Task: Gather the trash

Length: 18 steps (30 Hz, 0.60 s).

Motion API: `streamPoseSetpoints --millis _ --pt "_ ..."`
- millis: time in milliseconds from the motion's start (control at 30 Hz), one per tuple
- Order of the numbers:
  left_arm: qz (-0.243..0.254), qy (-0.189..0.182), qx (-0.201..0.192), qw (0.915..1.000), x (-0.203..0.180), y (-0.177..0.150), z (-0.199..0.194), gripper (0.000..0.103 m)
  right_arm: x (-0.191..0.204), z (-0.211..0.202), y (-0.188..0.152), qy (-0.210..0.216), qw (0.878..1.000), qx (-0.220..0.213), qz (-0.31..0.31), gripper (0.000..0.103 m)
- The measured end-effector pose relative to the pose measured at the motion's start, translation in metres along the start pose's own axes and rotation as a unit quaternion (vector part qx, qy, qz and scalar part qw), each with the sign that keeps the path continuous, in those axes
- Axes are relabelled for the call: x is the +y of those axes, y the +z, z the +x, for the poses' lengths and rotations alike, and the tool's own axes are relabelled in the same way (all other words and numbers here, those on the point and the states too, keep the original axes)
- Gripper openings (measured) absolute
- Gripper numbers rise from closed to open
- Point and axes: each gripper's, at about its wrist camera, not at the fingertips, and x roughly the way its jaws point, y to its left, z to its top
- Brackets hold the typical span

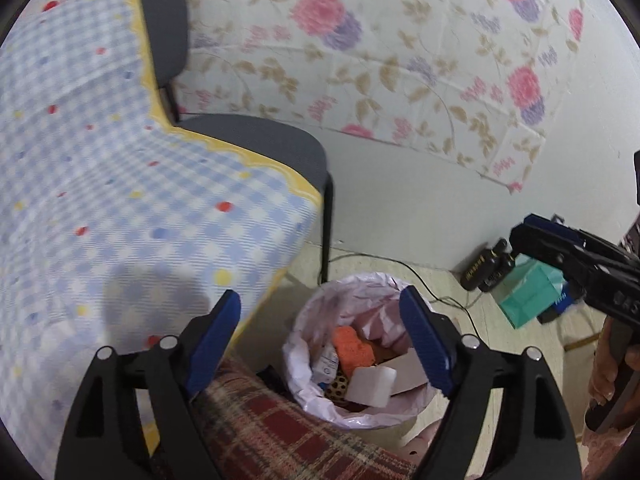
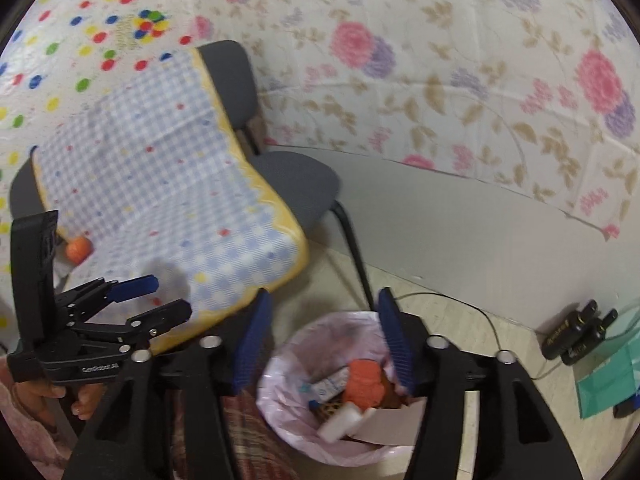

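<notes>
floor bin, orange toy inside

Soft, even indoor light fills both my views, with no glare. A faint shadow falls on the checked cloth ahead of my fingers. Motion blur smears the flowered wall covering and the cloth. Fisheye bending curves everything toward dark, vignetted corners.

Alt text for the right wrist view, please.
The open right gripper hangs over a pink-lined trash bin holding an orange toy, white blocks and paper scraps. Left of it, the open left gripper is empty beside a chair draped in a checked cloth.
</notes>
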Motion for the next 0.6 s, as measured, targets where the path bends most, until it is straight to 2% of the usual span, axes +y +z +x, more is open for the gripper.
streamPoseSetpoints --millis 67,167,233,367,600 --pt "-0.016 0.029 -0.013 0.9994 0.013 0.004 -0.023 0.092 0.020 -0.006 0.009 0.019 1.000 -0.005 -0.014 0.070" --pt "-0.037 0.077 -0.042 0.9955 0.029 0.010 -0.056 0.096 0.050 -0.017 0.023 0.044 0.998 -0.022 -0.039 0.086" --pt "-0.048 0.107 -0.056 0.9915 0.040 0.011 -0.075 0.096 0.068 -0.024 0.033 0.054 0.996 -0.038 -0.058 0.088" --pt "-0.076 0.177 -0.078 0.9781 0.063 0.005 -0.115 0.096 0.101 -0.030 0.050 0.079 0.992 -0.048 -0.085 0.093" --pt "-0.133 0.252 -0.079 0.9554 0.100 -0.012 -0.162 0.096 0.156 -0.025 0.063 0.122 0.983 -0.034 -0.130 0.094"
